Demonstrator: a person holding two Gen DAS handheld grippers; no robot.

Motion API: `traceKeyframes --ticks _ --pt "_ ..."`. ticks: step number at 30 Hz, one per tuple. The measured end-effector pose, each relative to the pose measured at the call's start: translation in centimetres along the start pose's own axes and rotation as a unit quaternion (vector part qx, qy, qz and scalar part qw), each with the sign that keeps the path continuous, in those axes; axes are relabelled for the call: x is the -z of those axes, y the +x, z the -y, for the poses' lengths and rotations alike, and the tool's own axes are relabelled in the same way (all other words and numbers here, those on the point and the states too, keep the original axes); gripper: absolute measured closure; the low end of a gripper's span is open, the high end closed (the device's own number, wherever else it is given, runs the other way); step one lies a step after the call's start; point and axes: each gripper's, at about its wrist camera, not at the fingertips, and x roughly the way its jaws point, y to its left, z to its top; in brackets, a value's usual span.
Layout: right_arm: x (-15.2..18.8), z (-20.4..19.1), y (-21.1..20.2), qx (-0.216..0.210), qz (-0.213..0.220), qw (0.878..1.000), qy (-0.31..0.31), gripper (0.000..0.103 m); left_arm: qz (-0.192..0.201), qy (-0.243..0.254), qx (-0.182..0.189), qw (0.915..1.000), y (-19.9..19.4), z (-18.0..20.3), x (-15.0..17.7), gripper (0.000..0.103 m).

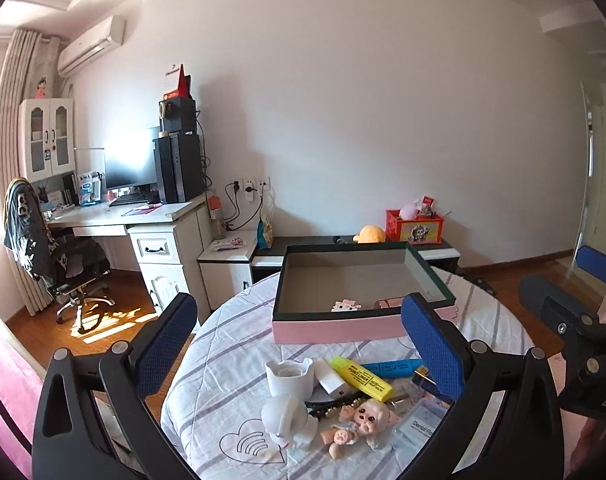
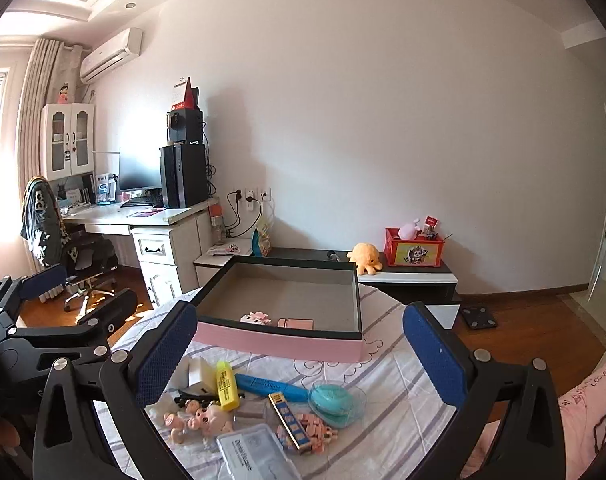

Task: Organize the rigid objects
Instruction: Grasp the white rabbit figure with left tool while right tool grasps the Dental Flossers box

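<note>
You hold both the left gripper (image 1: 303, 344) and right gripper (image 2: 299, 354) wide and empty above the clutter at the table's near edge. Next, pick the yellow highlighter (image 2: 227, 386) for the box (image 2: 279, 346) behind it.

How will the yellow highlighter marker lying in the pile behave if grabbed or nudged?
The yellow highlighter marker looks like a stiff plastic body, so it probably won't flex between the pads. Its flattish, labelled barrel suggests that it slides rather than rolls on the quilted striped cloth. It lies against the blue highlighter marker and the small white box, so a push would likely shift them.
</note>
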Motion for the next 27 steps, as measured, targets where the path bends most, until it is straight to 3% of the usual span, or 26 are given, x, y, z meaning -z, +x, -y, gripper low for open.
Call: traceKeyframes --ticks 4,7,16,27 --pt "0.9 -1.2 -3.6 0.006 0.027 1.0 -0.006 0.0 0.048 -0.004 0.005 0.9988 -4.1 -0.2 1.0 0.0" --pt "2.0 -1.7 -5.7 0.009 0.032 0.999 -0.012 0.0 0.049 0.011 0.007 0.9987 -5.3 0.1 1.8 0.0" --pt "4.4 -1.4 -6.7 0.025 0.006 1.0 -0.017 0.0 0.013 0.03 0.01 0.9994 -4.8 -0.1 4.1 0.0" --pt "9.3 -0.3 -1.6 0.016 -0.084 0.996 -0.004 0.0 -0.064 0.029 -0.002 0.9975 -1.1 -1.8 8.2 0.0"
